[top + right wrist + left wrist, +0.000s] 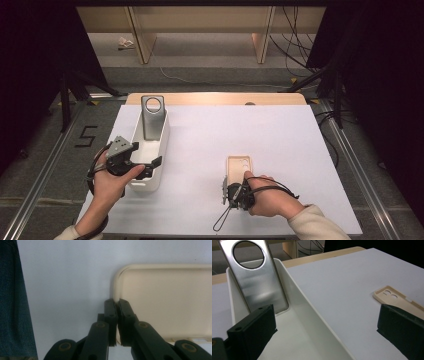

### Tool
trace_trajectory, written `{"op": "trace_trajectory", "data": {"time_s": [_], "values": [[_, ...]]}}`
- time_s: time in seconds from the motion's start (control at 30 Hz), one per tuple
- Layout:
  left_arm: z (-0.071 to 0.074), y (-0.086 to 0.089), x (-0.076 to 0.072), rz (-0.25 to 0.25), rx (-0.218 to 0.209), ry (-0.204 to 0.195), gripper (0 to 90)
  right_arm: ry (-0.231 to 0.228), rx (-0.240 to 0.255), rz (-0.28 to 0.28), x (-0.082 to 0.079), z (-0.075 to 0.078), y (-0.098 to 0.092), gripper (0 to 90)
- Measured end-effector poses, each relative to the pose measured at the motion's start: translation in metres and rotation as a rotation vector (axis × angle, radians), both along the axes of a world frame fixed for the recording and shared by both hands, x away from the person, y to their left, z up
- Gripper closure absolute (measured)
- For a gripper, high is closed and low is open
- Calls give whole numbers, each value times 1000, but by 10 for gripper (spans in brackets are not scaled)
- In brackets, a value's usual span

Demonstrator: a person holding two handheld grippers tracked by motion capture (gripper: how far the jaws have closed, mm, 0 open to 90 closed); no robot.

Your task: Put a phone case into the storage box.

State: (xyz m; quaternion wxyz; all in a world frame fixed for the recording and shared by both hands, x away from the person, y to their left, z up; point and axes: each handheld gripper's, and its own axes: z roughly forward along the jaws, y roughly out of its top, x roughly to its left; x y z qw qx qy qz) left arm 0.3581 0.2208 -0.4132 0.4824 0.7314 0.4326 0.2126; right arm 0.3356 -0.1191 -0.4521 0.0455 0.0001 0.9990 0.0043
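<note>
The right claw point(116, 302) is clamped on the near rim of the beige phone case point(239, 167), which lies flat on the white surface point(280, 145), long axis toward 12 o'clock. The left claw point(142, 162) gapes over the white bin point(162, 135) at 9 o'clock.

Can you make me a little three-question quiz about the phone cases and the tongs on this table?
1. True or false: the silver case lies flat on the table.
2. Which tongs pinch the beige case: A left tongs, B right tongs?
3. Fill in: the silver case leans in the white ____.

Key: 1 false, it stands leaning. 2 B, shut on the case's edge; the left tongs are open. 3 bin.
</note>
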Motion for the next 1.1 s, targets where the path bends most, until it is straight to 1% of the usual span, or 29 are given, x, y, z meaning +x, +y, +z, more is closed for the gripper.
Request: {"op": "trace_trajectory", "data": {"time_s": [0.17, 0.2, 0.37, 0.43, 0.6, 0.67, 0.7, 0.83, 0.87, 0.9, 0.93, 0.97, 1.0, 1.03, 1.07, 1.1], "values": [[0, 0, 0, -1, 1, 1, 14, 6, 9, -11, 0, 0, -1, 876], [0, 0, 0, -1, 1, 0, 14, 7, 17, -9, 1, 0, -1, 877], [0, 0, 0, -1, 1, 0, 15, 9, 23, -8, 1, 3, -2, 881], [0, 0, 0, -1, 1, 0, 16, 3, 37, -7, 2, 4, -2, 882], [0, 0, 0, -2, 0, -1, 16, -10, 47, -12, 3, 9, -4, 882], [0, 0, 0, -1, -1, -2, 16, -24, 69, -13, 3, 11, -5, 882], [0, 0, 0, -2, -2, -3, 16, -33, 89, -18, 4, 12, -5, 883], [0, 0, -1, -3, -3, -4, 17, -48, 118, -27, 5, 18, -8, 883], [0, 0, -1, -4, -2, -4, 18, -58, 139, -23, 6, 18, -8, 883], [0, -1, -1, -4, -2, -4, 18, -58, 154, -21, 7, 19, -9, 883], [0, -1, -1, -5, -3, -5, 19, -56, 154, -31, 6, 20, -10, 883], [1, -1, -1, -5, -3, -5, 19, -64, 168, -32, 7, 22, -11, 883], [1, -1, -1, -5, -3, -5, 19, -57, 176, -32, 7, 22, -12, 883], [1, -1, -1, -7, -4, -6, 19, -62, 198, -27, 7, 22, -13, 883], [1, -1, -1, -7, -3, -6, 20, -64, 205, -28, 8, 23, -14, 883], [1, -1, -1, -7, -4, -6, 20, -55, 207, -34, 7, 23, -14, 883]]}}
